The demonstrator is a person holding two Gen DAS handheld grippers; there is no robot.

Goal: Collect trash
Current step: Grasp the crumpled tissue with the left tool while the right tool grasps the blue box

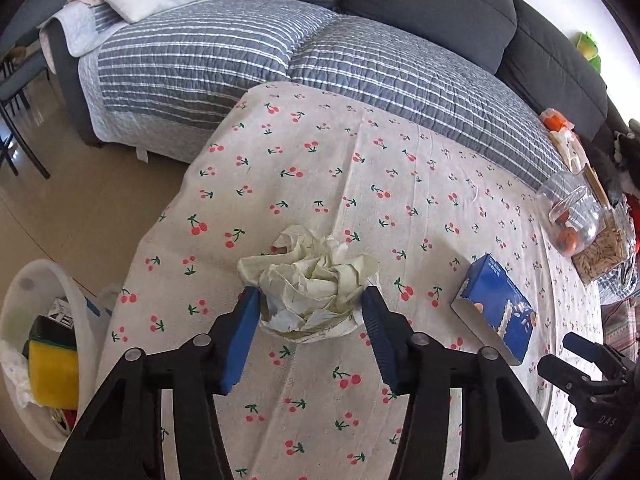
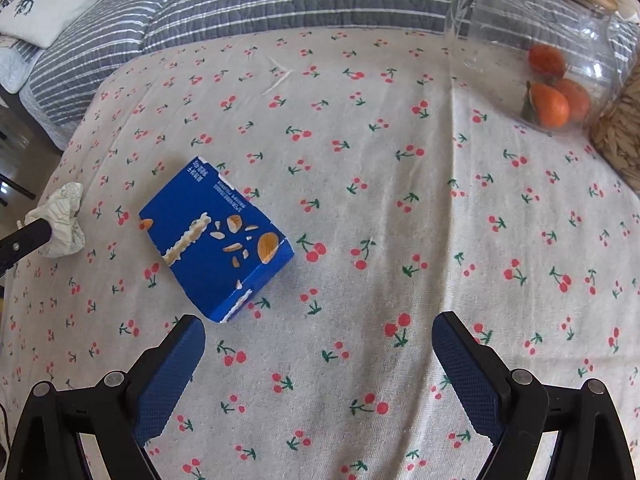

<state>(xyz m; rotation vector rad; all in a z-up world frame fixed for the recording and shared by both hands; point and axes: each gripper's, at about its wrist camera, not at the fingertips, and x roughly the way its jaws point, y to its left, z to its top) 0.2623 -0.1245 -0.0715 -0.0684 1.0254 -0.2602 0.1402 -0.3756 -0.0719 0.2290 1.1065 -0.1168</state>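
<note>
- Setting: a bench (image 1: 304, 168) draped in a cherry-print cloth stands against a grey sofa (image 1: 440, 4) spread with a striped quilt (image 1: 208, 60).
- Step in hand: pickup of the crumpled paper wad (image 1: 316, 280), which lies on the cloth near the bench's left edge. The left claw (image 1: 311, 302) straddles it, one blue pad on each side and each at or just beside the paper; whether the pads already press in cannot be told. The claw is at medium spread and has not closed on the wad.
- Second item of trash: a blue snack carton (image 2: 218, 238) lies flat on the cloth, just beyond the right claw (image 2: 318, 334). That claw hovers wide and empty over bare cloth, its left pad near the carton's nearest corner but apart from it.
- Receptacle: a white bin (image 1: 44, 320) stands on the floor off the bench's left side and already contains refuse.
- Not trash, by appearance: a clear glass jar (image 2: 532, 48) holding orange fruits, and beside it a container of seeds (image 2: 620, 132).
- Next move, as judged: closing the left claw enough to hold the light, springy paper, then lifting and carrying it leftward over the bin; the carton probably follows.
</note>
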